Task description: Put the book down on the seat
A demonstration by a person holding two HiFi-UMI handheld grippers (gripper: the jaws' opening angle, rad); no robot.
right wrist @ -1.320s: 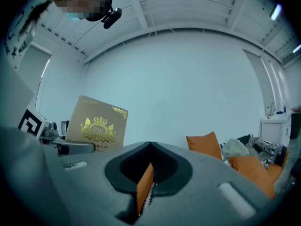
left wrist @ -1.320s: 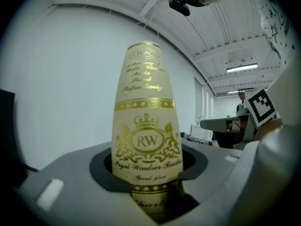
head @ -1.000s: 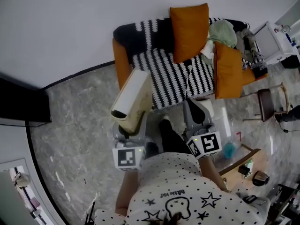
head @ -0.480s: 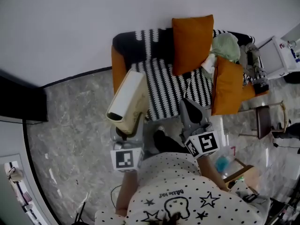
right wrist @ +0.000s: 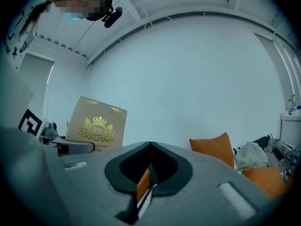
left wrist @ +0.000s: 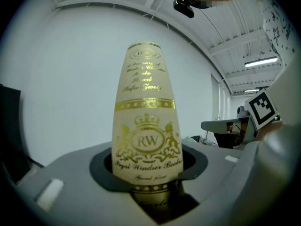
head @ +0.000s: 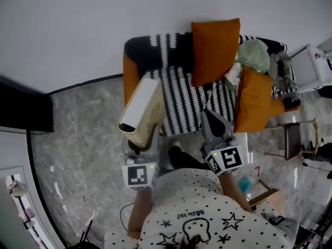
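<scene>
Gripping the book (left wrist: 146, 126) by its lower end, my left tool (left wrist: 149, 194) held it aloft; only the head view showed the striped seat (head: 181, 100) just beyond, with my right tool (head: 217, 128) closed on nothing.

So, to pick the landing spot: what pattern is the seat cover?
The seat cover has black-and-white stripes, clearest in the head view.
</scene>
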